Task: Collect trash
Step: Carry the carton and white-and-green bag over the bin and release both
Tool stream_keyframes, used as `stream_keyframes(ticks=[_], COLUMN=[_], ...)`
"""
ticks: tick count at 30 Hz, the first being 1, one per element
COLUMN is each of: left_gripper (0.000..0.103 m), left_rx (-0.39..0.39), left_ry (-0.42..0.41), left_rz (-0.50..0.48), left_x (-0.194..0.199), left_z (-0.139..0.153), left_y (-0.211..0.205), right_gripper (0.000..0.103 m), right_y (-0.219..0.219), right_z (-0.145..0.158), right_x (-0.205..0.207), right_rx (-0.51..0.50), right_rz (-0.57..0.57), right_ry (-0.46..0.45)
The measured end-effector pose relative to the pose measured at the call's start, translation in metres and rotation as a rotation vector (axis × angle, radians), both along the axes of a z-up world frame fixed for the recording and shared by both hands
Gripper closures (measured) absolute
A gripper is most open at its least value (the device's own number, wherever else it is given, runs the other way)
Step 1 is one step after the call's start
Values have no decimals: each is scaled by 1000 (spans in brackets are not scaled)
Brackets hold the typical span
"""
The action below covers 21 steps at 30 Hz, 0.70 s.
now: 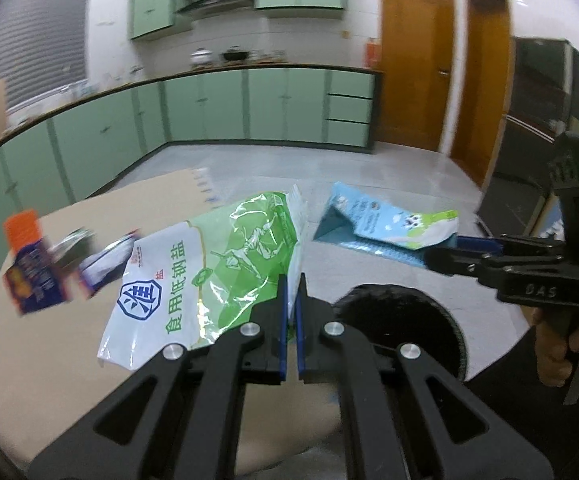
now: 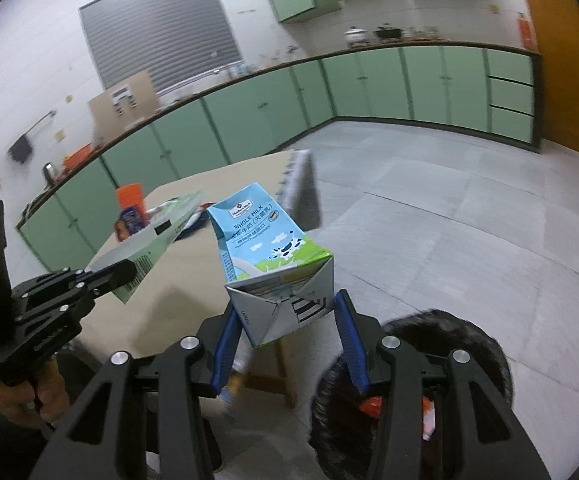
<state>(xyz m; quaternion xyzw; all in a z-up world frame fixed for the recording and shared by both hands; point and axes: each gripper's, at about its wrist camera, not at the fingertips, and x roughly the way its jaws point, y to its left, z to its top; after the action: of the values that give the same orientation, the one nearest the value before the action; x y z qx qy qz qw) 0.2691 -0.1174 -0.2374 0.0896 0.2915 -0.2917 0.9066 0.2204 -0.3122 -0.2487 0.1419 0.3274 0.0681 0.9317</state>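
My left gripper (image 1: 292,280) is shut on the edge of a green and white salt bag (image 1: 193,280) and holds it in the air over the table; the bag also shows in the right wrist view (image 2: 149,252). My right gripper (image 2: 285,312) is shut on the base of a blue milk carton (image 2: 265,240), held up above a black trash bin (image 2: 409,392). The carton also shows in the left wrist view (image 1: 381,220), with the bin (image 1: 405,336) below it. The bin holds red and white scraps.
A beige table (image 1: 49,352) carries an orange and blue snack packet (image 1: 29,256), a foil wrapper (image 1: 73,244) and another packet (image 1: 109,264). Green kitchen cabinets (image 1: 209,108) line the walls. Wooden doors (image 1: 413,64) stand at the right.
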Motion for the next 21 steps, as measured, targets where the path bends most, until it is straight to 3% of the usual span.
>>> stream_keyframes(ticks=[12, 21], left_gripper=[101, 101], left_rx=[27, 52], left_ry=[42, 124], left_rz=[-267, -346], left_x=[-13, -23], left_z=[-35, -89], left_y=[-107, -154], right_gripper=[57, 57], right_y=[-84, -118], right_z=[-28, -72], right_x=[-56, -60], right_rx=[21, 36], right_rz=[-214, -321], right_ry=[69, 215])
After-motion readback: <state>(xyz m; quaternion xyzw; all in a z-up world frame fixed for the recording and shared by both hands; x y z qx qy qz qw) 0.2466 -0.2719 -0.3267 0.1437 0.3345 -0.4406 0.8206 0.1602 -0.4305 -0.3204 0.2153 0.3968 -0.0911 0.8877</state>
